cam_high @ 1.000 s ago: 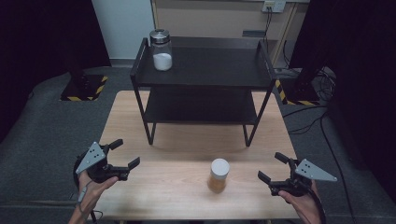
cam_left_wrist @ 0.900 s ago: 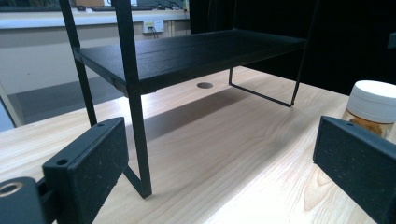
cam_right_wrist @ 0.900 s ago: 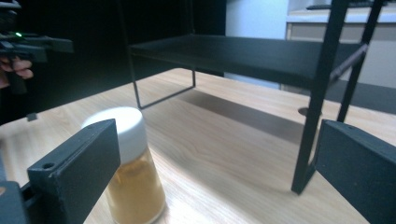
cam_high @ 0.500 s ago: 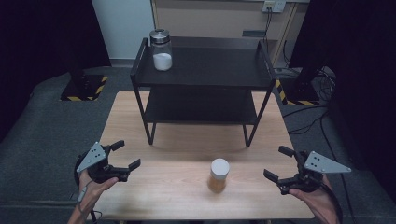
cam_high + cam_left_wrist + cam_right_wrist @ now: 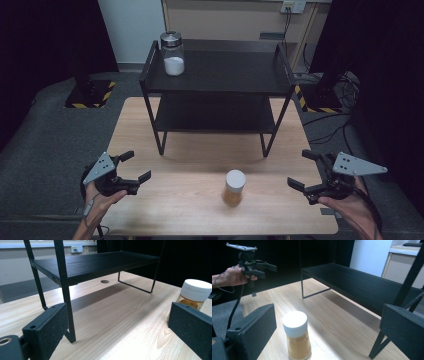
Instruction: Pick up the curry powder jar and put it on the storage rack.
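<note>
High view puts your left gripper [image 5: 131, 169] and right gripper [image 5: 302, 170] at opposite edges of the surface [image 5: 190, 165], jaws spread wide and empty; the spice jar [image 5: 234, 188] stands upright between them, nearer your right.

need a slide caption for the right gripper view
Open right gripper faces a white-capped spice jar on the table, beside a black shelf.

The spice jar [image 5: 193, 296] is half hidden behind the left gripper's [image 5: 117, 330] near jaw, and its contents stay blurred from above.
</note>
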Tool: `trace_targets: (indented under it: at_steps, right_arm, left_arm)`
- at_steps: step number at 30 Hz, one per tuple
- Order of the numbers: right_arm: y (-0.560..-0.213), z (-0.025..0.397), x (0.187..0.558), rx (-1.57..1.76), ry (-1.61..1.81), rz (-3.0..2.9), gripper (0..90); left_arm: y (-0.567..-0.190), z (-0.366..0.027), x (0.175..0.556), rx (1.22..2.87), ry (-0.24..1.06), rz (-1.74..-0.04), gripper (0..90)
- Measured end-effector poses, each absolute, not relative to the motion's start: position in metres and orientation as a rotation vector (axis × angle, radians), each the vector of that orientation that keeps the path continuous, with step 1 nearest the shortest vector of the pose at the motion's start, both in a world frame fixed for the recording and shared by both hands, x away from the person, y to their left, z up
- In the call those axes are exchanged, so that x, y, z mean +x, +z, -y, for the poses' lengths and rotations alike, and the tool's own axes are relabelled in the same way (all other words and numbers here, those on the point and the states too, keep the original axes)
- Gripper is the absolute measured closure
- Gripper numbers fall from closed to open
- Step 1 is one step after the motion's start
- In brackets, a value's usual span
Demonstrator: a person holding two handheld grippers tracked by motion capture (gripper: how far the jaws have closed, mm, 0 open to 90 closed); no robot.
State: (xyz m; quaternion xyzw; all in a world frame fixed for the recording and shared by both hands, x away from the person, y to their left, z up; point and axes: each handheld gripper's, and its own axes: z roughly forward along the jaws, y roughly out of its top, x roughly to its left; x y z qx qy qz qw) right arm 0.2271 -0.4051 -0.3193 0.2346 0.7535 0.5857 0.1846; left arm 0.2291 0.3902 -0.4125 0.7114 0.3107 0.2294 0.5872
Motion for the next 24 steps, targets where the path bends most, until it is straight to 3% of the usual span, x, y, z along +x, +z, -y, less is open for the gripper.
trace_targets:
  at_steps: [24]
  right_arm:
    - [-0.305,0.364,0.257,0.574,1.590,-2.293,3.4]
  left_arm:
    - [-0.413,-0.392,0.228,1.655,0.554,-0.731,2.2]
